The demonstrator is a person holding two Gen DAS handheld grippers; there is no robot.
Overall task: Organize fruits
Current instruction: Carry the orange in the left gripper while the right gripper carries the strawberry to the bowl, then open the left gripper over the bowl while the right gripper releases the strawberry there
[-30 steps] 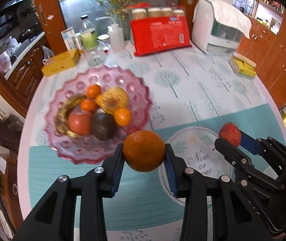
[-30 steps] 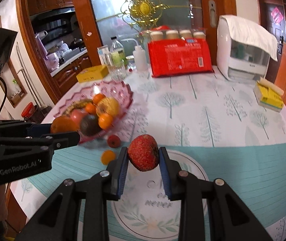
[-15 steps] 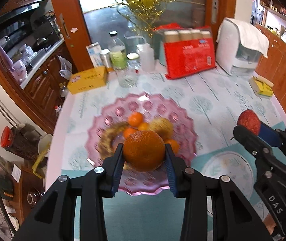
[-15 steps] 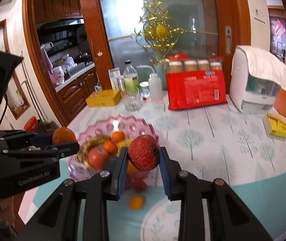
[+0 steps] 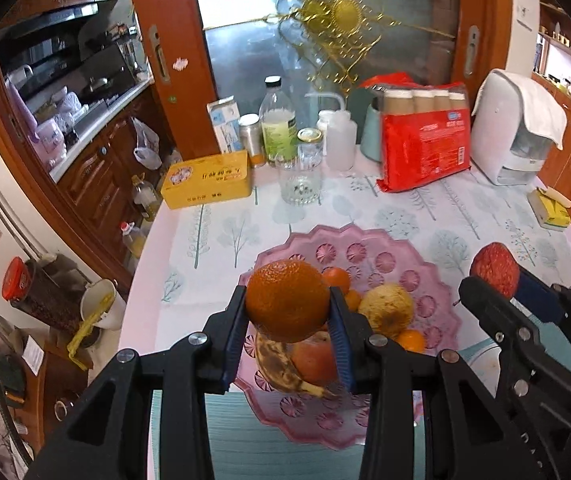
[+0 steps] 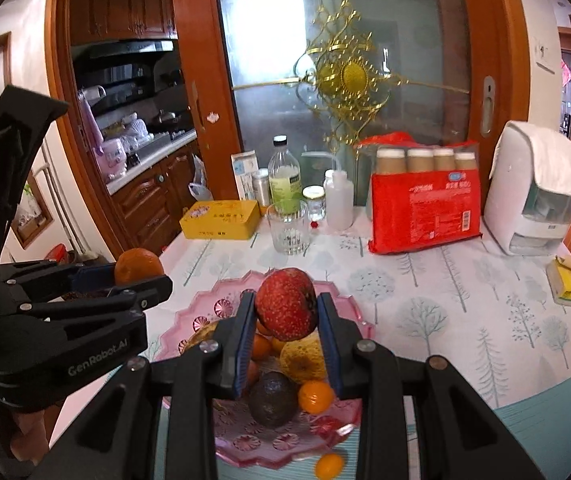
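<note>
Hovering over the crowded pink scalloped glass fruit plate (image 5: 437, 276), the left gripper (image 5: 287, 312) clamps a round orange (image 5: 287, 305) and the right gripper (image 6: 286, 311) pinches a speckled red fruit (image 6: 286, 305). Dropped onto the piled fruit, either could roll off the rim.

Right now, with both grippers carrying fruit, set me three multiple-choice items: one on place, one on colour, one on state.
1. Where is the yellow box?
A. On the table beside the drinking glass
B. In the pink plate
C. On the white appliance

2. What colour is the fruit in the right gripper?
A. Green
B. Red
C. Purple

3. What state is the left gripper in?
A. Open and empty
B. Shut on a banana
C. Shut on an orange

Answers: 1 A, the box lies on the tablecloth left of the glass. 2 B, a red speckled fruit sits between the pads. 3 C, both pads press the orange's sides.
</note>
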